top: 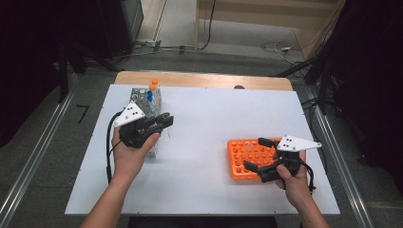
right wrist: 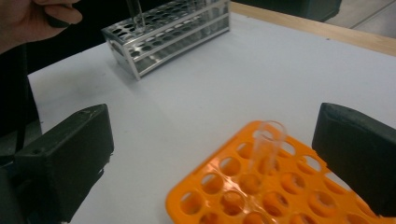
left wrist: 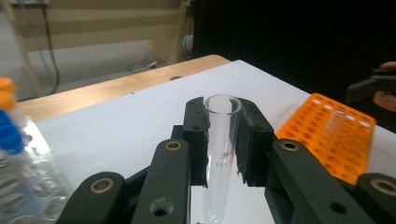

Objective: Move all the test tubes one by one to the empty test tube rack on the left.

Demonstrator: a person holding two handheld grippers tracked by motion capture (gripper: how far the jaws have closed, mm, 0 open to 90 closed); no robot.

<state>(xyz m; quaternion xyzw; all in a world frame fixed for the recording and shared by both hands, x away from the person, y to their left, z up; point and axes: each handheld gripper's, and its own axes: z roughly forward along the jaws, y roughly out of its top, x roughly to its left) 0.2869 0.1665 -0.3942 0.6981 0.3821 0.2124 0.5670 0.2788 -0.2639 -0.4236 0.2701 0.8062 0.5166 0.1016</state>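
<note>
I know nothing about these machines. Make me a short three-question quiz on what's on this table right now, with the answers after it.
1. True or false: the left gripper is shut on a clear glass test tube.
2. Which rack has a clear tube standing in it between the right gripper's open jaws? A) the orange plastic rack B) the shiny metal rack
3. What colours are the caps on the tubes standing in the metal rack?

Key:
1. True.
2. A.
3. Orange and blue.
</note>
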